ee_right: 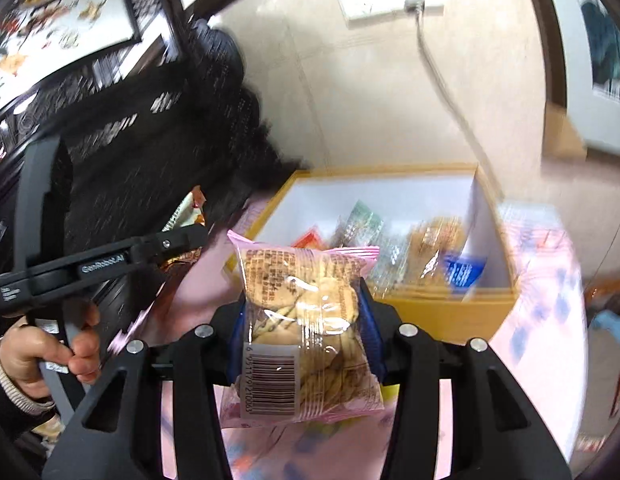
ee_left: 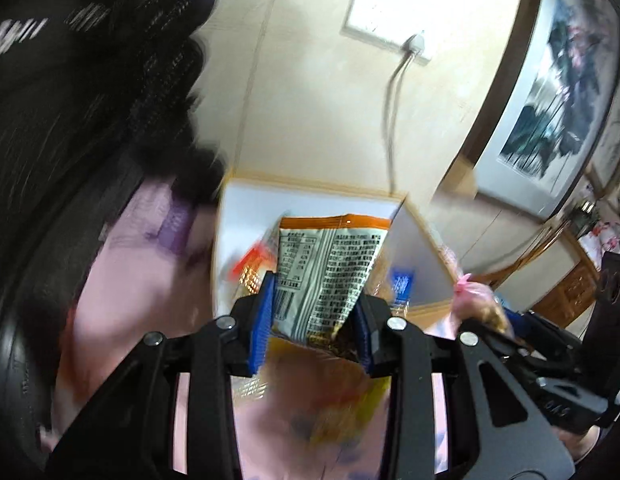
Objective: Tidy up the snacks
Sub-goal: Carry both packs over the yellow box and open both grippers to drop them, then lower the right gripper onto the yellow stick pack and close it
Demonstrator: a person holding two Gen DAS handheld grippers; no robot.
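Between the left tool's blue pads: an orange-edged snack packet (ee_left: 329, 272), its printed back and barcode facing the camera.
Left tool (ee_left: 315, 320): clenched on the lower end of that packet, which is held up in front of the box.
Right tool (ee_right: 304, 320): gripping a pink-edged clear biscuit packet (ee_right: 306, 320) across its middle, barcode label toward the camera.
Box (ee_right: 449, 308): yellow-rimmed with white inner walls, open, sitting beyond both tools by the cream wall.
Box contents: several blurred wrapped snacks (ee_right: 389, 248), among them a blue-labelled packet (ee_right: 463, 272) at the right side.
Tabletop (ee_right: 545, 280): covered in a pink patterned cloth.
Left hand (ee_right: 50, 352): seen from the right wrist, wrapped around the left tool's handle.
Wall: a white socket (ee_left: 385, 20) with a cable hanging down.
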